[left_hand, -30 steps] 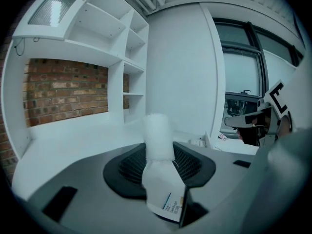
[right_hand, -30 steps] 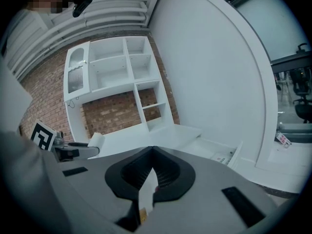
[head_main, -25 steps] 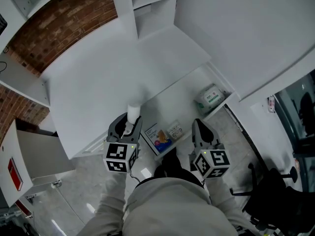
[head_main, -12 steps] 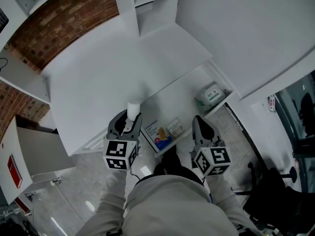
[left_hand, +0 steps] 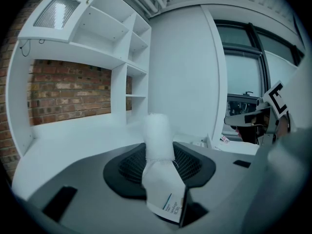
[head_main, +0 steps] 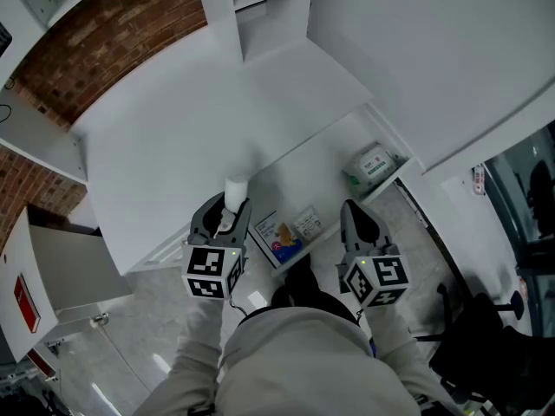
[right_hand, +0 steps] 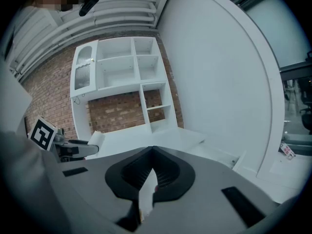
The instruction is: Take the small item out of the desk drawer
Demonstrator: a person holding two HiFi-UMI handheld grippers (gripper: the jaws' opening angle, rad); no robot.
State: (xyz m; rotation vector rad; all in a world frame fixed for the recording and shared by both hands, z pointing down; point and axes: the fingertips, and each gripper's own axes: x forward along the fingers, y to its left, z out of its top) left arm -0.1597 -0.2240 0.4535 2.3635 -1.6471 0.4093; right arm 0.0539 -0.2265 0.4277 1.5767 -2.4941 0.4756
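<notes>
My left gripper point(head_main: 227, 211) is shut on a small white wrapped packet point(head_main: 234, 191), which sticks out past the fingertips over the desk's front edge. In the left gripper view the packet point(left_hand: 160, 169) stands upright between the jaws, a printed label at its lower end. My right gripper point(head_main: 357, 224) hovers over the open drawer point(head_main: 334, 176), its jaws closed to a point with nothing between them; in its own view the tips point(right_hand: 152, 152) meet. The right gripper view also catches the left gripper point(right_hand: 73, 150) with the packet point(right_hand: 96, 139).
In the drawer lie a green-and-white pack point(head_main: 371, 165) at the right and two colourful booklets point(head_main: 279, 237) near the front. The white desk top point(head_main: 199, 120) has shelves point(head_main: 260, 16) behind it and a brick wall. An office chair point(head_main: 486, 336) stands at lower right.
</notes>
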